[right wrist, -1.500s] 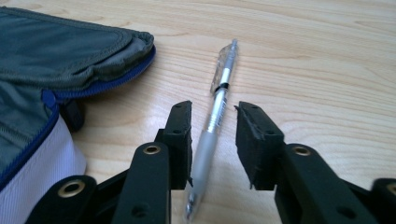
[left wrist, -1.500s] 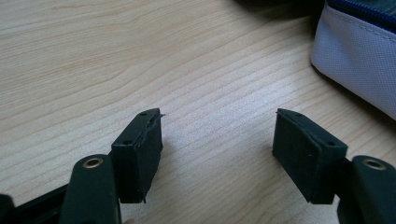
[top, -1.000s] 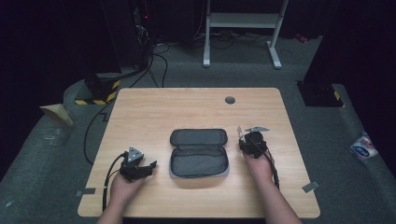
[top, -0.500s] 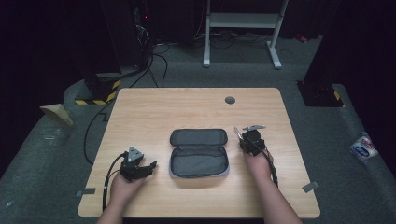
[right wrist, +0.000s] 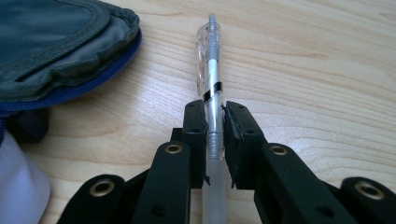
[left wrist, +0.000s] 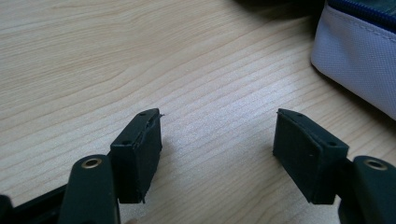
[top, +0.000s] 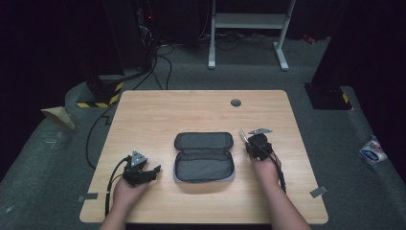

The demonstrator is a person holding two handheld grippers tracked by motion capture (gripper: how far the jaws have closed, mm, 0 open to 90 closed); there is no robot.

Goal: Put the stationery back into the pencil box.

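Gripper work first: the right gripper [right wrist: 214, 116] was pinching a clear pen [right wrist: 210, 70] between its two black jaws, gripping it at the middle of the barrel with the clip end pointing away over the wooden surface [right wrist: 327, 70]. In the high view that right gripper [top: 245, 137] sat just beside the right edge of the open pencil case [top: 204, 157], with the person's right hand [top: 265, 168] behind it. The left gripper [left wrist: 217, 135] had its jaws spread wide with nothing between them, hovering low over bare wood, the pale outer wall of the case [left wrist: 359, 70] near its right side. From above, the left gripper [top: 154, 171] lay to the left of the case and apart from it, held in the left hand [top: 128, 191].

The case lay unzipped near the middle of the surface, its grey flap folded back and its compartment open. Farther off, a small round grommet [top: 235, 102] sat near the far edge, and beyond it the dark floor carried cables [top: 158, 57] and a white frame [top: 249, 21].

The hold looked narrow and the barrel smooth, so the pen could likely pivot or slide out if swung quickly. With nothing holding the soft case, a nudge from the pen tip would probably push it aside.
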